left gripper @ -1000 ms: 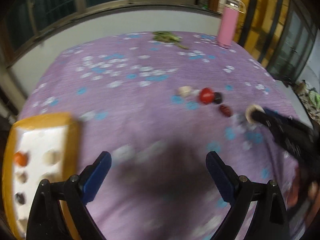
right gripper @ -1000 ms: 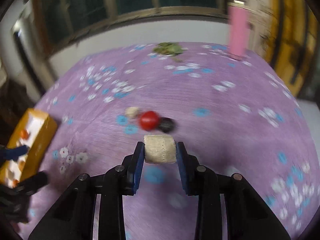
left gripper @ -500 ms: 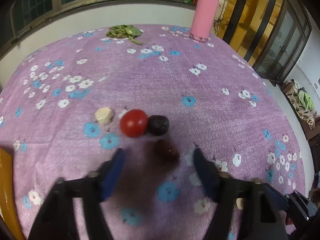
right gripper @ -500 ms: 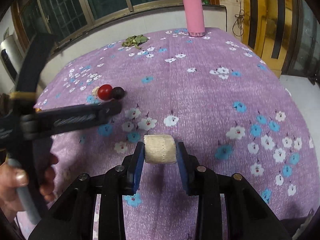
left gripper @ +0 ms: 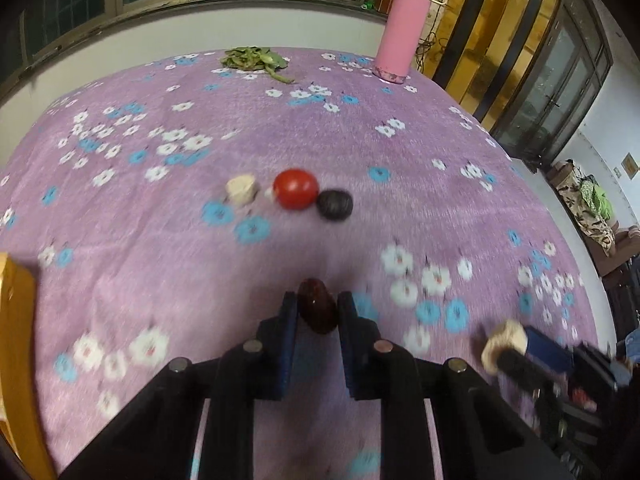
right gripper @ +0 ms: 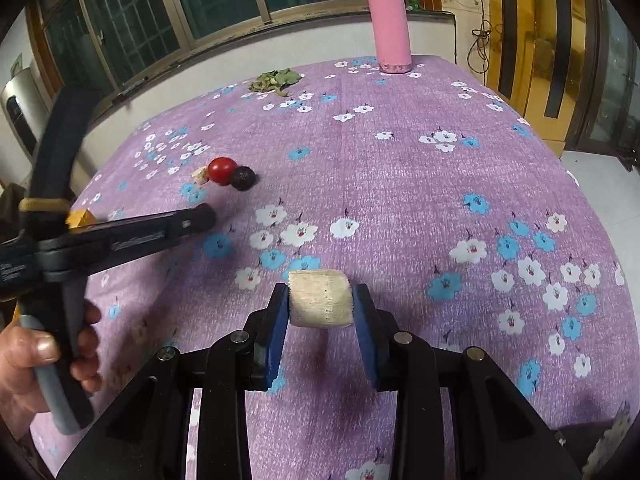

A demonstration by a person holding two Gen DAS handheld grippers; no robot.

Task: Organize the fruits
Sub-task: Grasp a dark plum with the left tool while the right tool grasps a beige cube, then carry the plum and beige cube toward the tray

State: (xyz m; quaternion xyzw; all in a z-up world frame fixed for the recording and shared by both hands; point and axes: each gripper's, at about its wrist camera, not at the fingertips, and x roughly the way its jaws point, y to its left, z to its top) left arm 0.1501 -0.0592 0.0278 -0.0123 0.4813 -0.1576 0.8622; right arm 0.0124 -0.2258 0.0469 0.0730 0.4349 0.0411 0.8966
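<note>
My left gripper (left gripper: 318, 310) is shut on a dark red date (left gripper: 317, 311) just above the purple flowered cloth. My right gripper (right gripper: 321, 300) is shut on a pale beige cylinder piece (right gripper: 321, 298), also seen at the lower right of the left wrist view (left gripper: 505, 340). A red tomato (left gripper: 296, 189), a dark plum (left gripper: 335, 205) and a small beige piece (left gripper: 241, 189) lie together mid-table; they show in the right wrist view too, tomato (right gripper: 221, 170), plum (right gripper: 243, 178). The left gripper's arm (right gripper: 120, 240) crosses the left of the right wrist view.
A pink bottle (left gripper: 404, 32) stands at the far right of the table and a heap of green leaves (left gripper: 254, 60) at the far middle. The orange edge of a tray (left gripper: 16, 340) shows at the left. The table's right edge drops to the floor.
My left gripper swung from the tray to the fruits, closed on the dark red date and drew it back from the others. My right gripper kept hold of the beige piece.
</note>
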